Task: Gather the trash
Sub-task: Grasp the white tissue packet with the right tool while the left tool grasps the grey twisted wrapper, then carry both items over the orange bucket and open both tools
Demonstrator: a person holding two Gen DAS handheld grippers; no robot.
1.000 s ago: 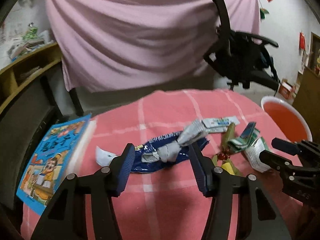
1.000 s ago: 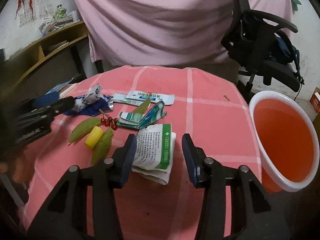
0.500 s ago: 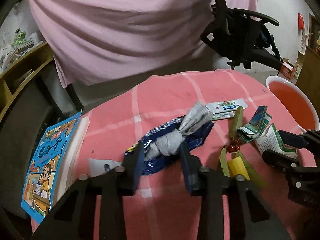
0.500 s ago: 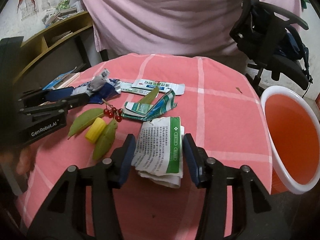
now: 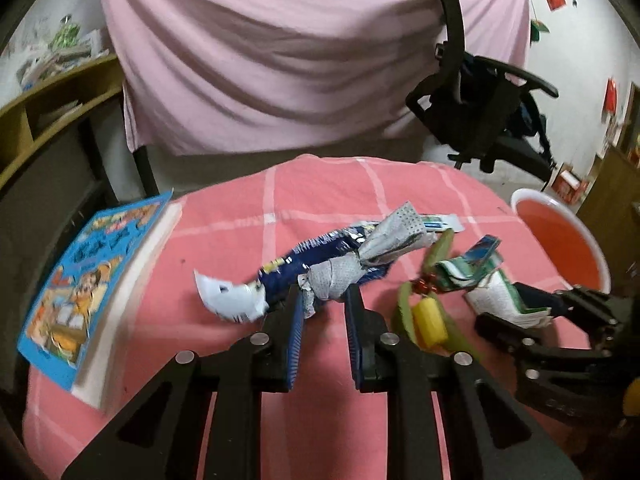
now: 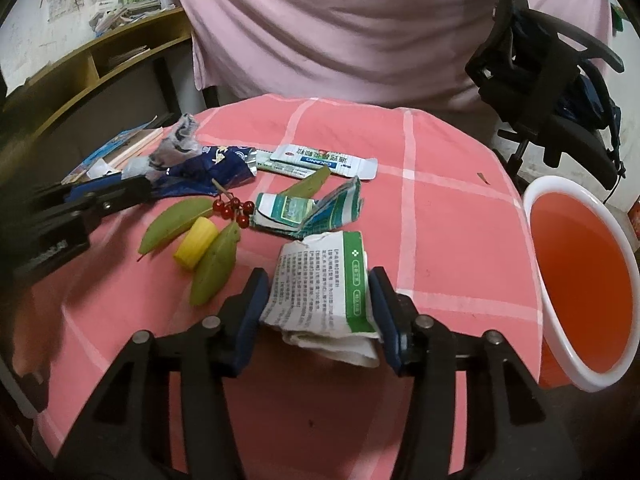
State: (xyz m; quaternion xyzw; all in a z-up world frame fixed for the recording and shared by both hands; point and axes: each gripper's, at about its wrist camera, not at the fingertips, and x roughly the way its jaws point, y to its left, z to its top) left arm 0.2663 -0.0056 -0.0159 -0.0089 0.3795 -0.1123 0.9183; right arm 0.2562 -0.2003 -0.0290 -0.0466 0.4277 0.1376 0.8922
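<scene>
Left tongs (image 5: 323, 307) pinching crumpled grey-white tissue wad (image 5: 340, 276), twisted, lying across dark blue snack wrapper (image 5: 316, 252), left-centre of pink checked bench (image 6: 440, 216). Yellow cap (image 6: 196, 242), green leaves, red berries mid-bench. Right tongs (image 6: 318, 306) pinching folded white-green printed leaflet (image 6: 324, 292), near centre. Red bucket (image 6: 580, 280) far right.

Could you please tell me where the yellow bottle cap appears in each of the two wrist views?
Left wrist view: the yellow bottle cap lies right of centre, low, among green leaves, just right of the left gripper.
Right wrist view: the cap sits left of centre, between two leaves.
Shared landmark: the red berries just beyond the cap, also seen here.
</scene>
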